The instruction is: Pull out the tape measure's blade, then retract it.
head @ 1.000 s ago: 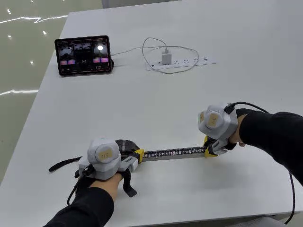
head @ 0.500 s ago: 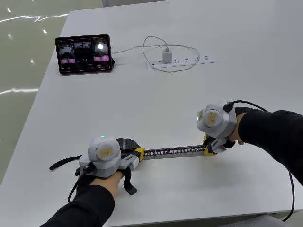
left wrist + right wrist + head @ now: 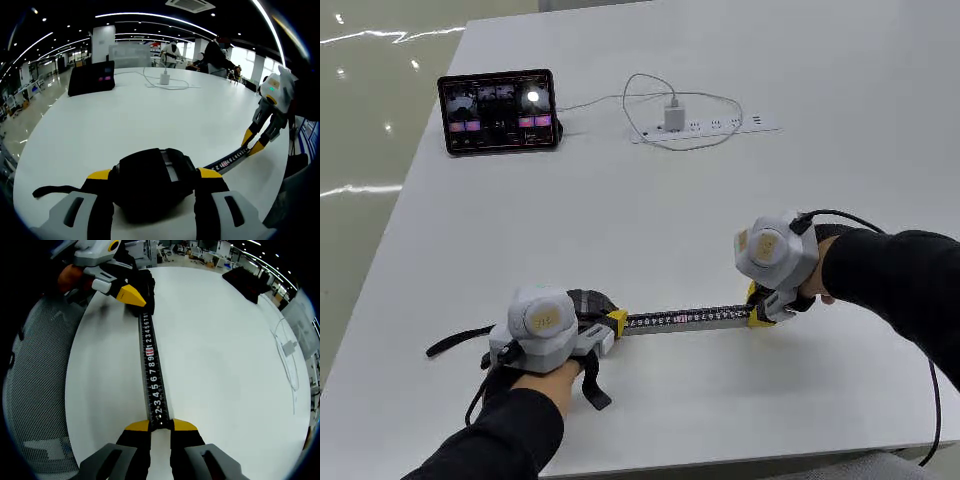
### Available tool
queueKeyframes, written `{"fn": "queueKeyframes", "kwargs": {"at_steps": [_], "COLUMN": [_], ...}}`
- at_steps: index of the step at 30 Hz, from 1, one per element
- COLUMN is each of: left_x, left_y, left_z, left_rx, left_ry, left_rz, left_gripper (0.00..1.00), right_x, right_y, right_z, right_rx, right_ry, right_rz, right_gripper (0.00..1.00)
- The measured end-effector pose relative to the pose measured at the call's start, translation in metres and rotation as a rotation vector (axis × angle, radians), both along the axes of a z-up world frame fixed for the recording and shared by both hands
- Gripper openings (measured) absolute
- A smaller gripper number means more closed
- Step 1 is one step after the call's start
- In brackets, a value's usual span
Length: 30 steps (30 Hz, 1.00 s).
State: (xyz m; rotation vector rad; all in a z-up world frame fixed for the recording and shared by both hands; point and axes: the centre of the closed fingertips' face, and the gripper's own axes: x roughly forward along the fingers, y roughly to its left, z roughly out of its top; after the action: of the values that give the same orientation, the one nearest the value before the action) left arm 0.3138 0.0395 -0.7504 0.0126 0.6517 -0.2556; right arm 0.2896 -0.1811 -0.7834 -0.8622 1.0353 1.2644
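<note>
Holds the black tape measure case (image 3: 588,304) in the left gripper (image 3: 605,335), yellow-tipped jaws closed against its two sides, low on the white bench (image 3: 620,220) near the front edge. Trails a black wrist strap (image 3: 455,342) from the case leftward across the bench. Has the blade (image 3: 685,319) drawn out flat along the bench, running rightward from the case's mouth to the right gripper (image 3: 757,318). Pinches the blade's free end there, jaws nearly together on the strip. Reads, in the right gripper view, printed numbers along the blade, the lowest beside the jaws, climbing toward the case. Shares the bench, farther back, with a tablet (image 3: 499,111) at the left, screen lit, and a white power strip (image 3: 710,129) to its right, well apart from the grippers. Carries a white charger (image 3: 673,120) plugged into the strip, with a white cable (image 3: 650,90) looping around it and running toward the tablet.
</note>
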Motion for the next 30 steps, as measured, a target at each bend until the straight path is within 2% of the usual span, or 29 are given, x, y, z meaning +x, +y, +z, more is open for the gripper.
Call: {"fn": "queueKeyframes", "kwargs": {"at_steps": [22, 30], "left_x": [0.0000, -0.0003], "left_y": [-0.0007, -0.0005], "left_z": [-0.0006, -0.0007], "left_rx": [-0.001, -0.001], "left_ry": [0.003, 0.004], "left_rz": [0.000, 0.000], "left_gripper": [0.60, 0.60], "right_x": [-0.0001, -0.0004], "right_y": [0.0070, 0.0096], "right_z": [0.0000, -0.0005], "right_rx": [0.001, -0.020], "right_ry": [-0.005, 0.001], "right_rz": [0.010, 0.031], "right_gripper": [0.10, 0.10]}}
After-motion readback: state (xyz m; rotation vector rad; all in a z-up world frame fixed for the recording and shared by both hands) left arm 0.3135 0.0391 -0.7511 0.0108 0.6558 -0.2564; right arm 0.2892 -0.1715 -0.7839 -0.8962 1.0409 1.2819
